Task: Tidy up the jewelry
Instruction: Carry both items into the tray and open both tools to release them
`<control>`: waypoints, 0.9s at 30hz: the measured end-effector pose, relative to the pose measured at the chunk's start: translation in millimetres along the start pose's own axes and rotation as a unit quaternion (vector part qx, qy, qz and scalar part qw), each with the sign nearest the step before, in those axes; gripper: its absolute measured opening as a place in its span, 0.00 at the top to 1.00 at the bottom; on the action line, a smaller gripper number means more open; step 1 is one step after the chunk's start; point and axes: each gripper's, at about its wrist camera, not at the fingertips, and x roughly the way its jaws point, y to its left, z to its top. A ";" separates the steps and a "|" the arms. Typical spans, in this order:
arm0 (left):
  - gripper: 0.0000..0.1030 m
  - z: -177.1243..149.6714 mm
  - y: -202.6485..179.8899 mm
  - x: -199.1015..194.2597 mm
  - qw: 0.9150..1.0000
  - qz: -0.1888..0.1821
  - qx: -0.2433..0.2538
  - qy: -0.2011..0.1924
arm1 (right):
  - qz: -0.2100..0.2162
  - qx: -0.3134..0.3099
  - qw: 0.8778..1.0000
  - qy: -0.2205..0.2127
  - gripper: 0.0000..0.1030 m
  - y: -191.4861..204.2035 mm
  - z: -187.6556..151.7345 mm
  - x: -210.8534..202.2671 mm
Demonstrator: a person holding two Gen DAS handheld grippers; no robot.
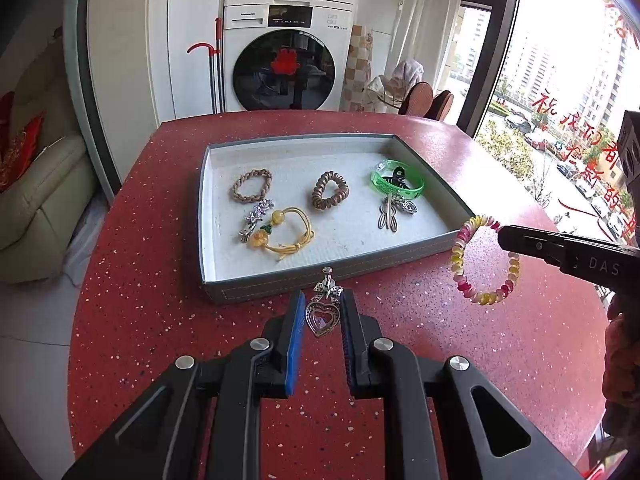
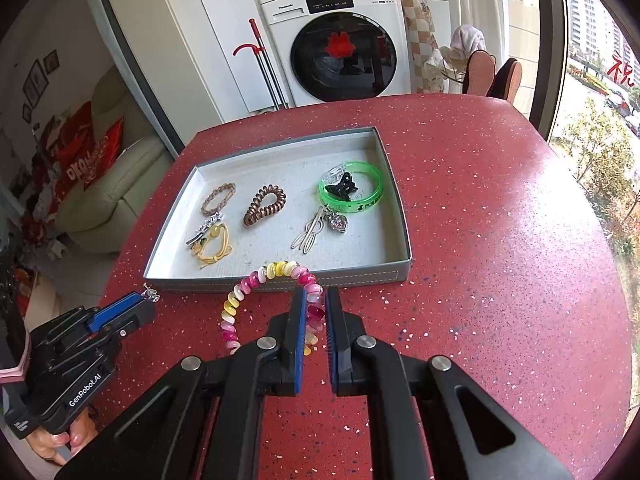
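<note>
speckled red round table (image 1: 160,300) bears a shallow grey tray (image 1: 320,282) of hair ties and charms; just before it, the right gripper (image 2: 316,304) clamps a pink-and-yellow spiral hair tie (image 2: 248,288), the left gripper (image 1: 320,304) pinches a silver heart-shaped pendant (image 1: 321,316).

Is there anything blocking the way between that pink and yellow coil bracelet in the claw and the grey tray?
Nothing visible does. The right claw holds the coil bracelet just in front of the tray; only the tray's low front wall lies between, and the tray floor behind that wall, at the near right, is bare.
</note>
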 end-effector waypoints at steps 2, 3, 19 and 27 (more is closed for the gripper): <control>0.66 3.7 1.0 0.8 1.000 0.001 0.002 -0.003 | -0.001 0.002 1.000 -0.004 0.90 -1.0 4.0 1.2; 0.66 5.9 1.7 1.0 1.000 0.001 0.002 -0.004 | -0.002 0.004 1.000 -0.005 0.90 -2.0 5.9 1.5; 0.66 48.0 14.7 29.8 0.999 0.025 -0.002 -0.021 | -0.004 0.043 0.999 -0.009 0.90 -11.8 47.2 36.6; 0.66 57.1 11.5 57.4 0.999 0.036 0.001 -0.006 | -0.002 0.040 0.999 0.002 0.90 -9.0 56.0 60.0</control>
